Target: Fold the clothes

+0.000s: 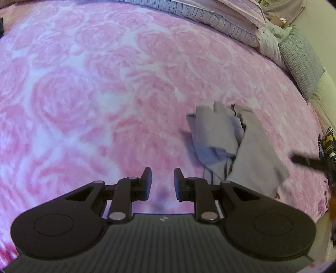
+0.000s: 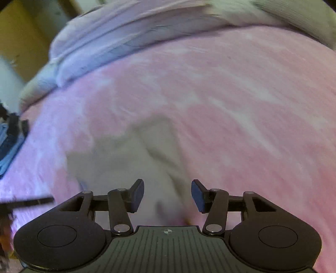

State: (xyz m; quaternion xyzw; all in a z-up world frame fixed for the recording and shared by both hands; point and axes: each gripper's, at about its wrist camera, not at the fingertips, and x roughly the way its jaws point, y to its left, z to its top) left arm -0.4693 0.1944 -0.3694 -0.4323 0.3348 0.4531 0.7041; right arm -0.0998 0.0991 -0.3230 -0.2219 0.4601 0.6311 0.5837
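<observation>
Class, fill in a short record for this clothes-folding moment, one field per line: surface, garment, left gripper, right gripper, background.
surface: pink rose-patterned blanket covering a bed
garment: pale grey garment, crumpled and not yet folded, lying on the blanket
left gripper: left gripper over bare blanket, fingers apart with nothing between them; the garment lies to its right
right gripper: right gripper open above the garment, not gripping it; this view is blurred
background: striped bedding and a checked pillow along the far edge

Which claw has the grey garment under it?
The right claw: its open jaws sit over the grey garment. The left claw has only pink blanket beneath; the garment lies off to its right.
</observation>
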